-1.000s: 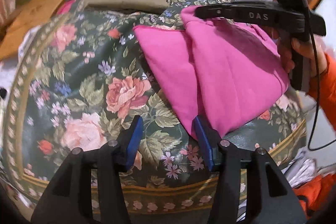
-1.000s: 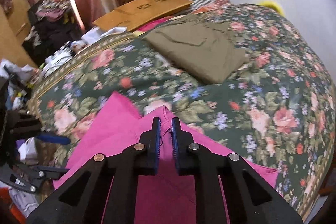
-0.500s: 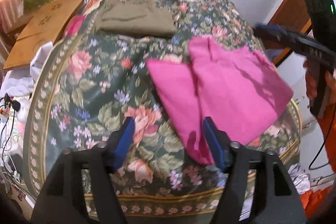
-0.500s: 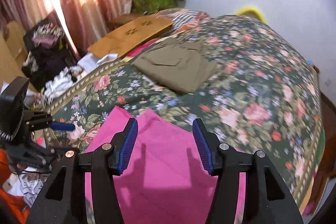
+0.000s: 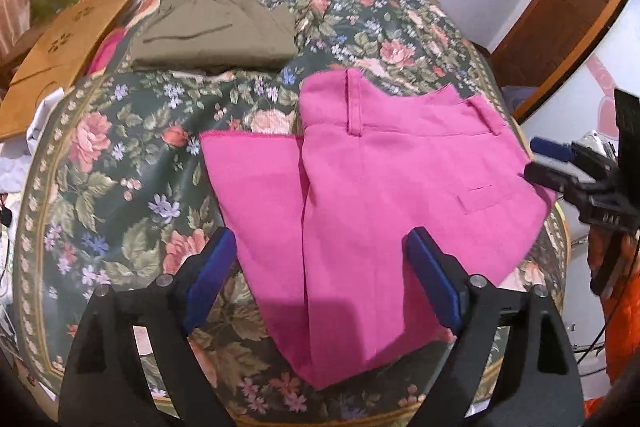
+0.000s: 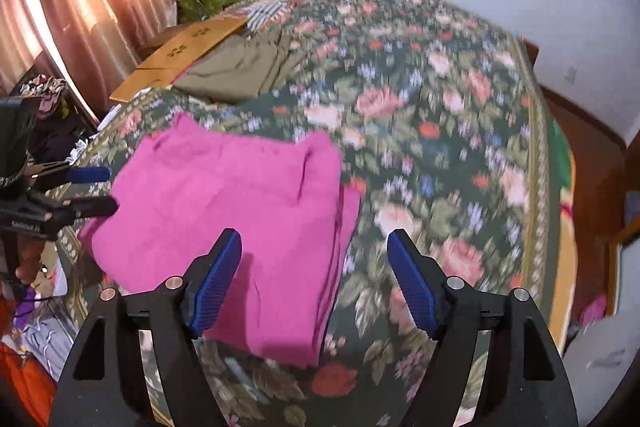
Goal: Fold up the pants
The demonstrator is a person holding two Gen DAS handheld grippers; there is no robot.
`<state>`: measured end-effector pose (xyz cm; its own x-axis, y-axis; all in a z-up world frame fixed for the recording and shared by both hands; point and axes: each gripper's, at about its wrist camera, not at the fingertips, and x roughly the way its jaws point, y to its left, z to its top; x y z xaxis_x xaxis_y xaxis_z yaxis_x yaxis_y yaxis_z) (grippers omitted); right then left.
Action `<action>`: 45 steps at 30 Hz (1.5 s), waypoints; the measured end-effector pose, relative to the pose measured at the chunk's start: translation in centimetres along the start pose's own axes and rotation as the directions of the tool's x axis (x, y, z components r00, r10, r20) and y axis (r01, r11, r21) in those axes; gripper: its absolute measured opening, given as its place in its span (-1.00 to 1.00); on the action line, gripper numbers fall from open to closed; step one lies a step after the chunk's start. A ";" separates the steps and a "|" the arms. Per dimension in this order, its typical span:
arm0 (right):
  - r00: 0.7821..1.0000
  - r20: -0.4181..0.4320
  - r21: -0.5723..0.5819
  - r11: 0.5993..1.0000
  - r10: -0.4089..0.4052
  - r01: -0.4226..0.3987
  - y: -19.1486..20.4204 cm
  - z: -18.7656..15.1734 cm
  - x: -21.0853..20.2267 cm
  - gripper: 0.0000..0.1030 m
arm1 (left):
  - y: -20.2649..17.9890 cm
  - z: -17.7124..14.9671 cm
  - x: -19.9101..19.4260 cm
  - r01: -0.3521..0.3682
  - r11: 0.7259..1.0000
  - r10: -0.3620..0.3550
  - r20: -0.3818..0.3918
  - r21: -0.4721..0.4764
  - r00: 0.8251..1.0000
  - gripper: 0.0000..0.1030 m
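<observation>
Left wrist view shows one pair of pink pants (image 5: 384,195) lying folded on the bed (image 5: 120,187), near its front edge, waistband toward the far side and a lower layer sticking out to the left. One folded olive garment (image 5: 216,31) lies farther back on the floral cover, well apart from the pants, and one tan board (image 5: 60,55) rests off the bed's left side. Two tools are in use. The left tool (image 5: 320,279) hangs above the near end of the pants with its jaws opening wide, the blue pads clear of the cloth and nothing gripped. The right tool (image 6: 312,279), seen in the right wrist view, hovers over the right edge of the pants, its jaws also opening and holding nothing. From the left wrist view it shows only at the right margin, off the edge of the bed. A second ago its pads were pinched on the pink fabric at the waistband, and it stretched across the top of the pants; since then it has let go and drawn away to the side. The left tool's jaws stood narrower then and closer to the cloth's corner.
</observation>
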<state>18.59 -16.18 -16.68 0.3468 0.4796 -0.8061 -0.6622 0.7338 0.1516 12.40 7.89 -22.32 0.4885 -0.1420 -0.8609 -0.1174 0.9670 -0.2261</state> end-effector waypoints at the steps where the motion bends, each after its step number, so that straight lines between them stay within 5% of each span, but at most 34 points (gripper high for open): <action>1: 1.000 -0.008 0.007 1.000 0.005 -0.005 -0.2 -0.3 0.2 0.41 | 0.1 -0.1 0.3 -0.003 1.000 0.003 -0.004 -0.006 1.000 0.72; 6: 0.996 -0.027 0.095 0.992 0.081 -0.079 -1.4 -1.1 1.8 0.49 | 1.1 -0.4 1.6 0.007 1.000 -0.007 -0.029 -0.009 1.000 0.77; 11: 0.986 -0.044 0.146 0.978 0.160 -0.152 -1.9 -1.3 3.1 0.49 | 3.0 -0.3 2.6 0.096 0.990 -0.103 -0.068 -0.102 0.992 0.76; 17: 0.981 -0.034 0.126 0.974 0.193 -0.187 -1.7 -1.2 3.8 0.44 | 3.1 -0.2 2.8 0.148 0.982 -0.156 -0.060 -0.119 0.986 0.43; 30: 0.981 0.020 0.148 0.969 0.195 -0.196 -1.6 -0.2 4.0 -0.55 | 1.5 1.5 2.0 0.132 0.991 -0.132 -0.026 -0.004 0.991 -0.51; 45: 0.982 0.116 0.082 0.984 0.146 -0.156 -0.6 1.9 1.1 -0.83 | -0.9 4.5 -2.0 0.039 0.991 -0.055 0.125 0.129 0.991 -0.67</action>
<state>20.64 -15.20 -16.59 0.3206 0.6341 -0.7037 -0.6517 0.6868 0.3220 15.43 8.29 -18.39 0.5981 -0.1678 -0.7836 0.0144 0.9799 -0.1988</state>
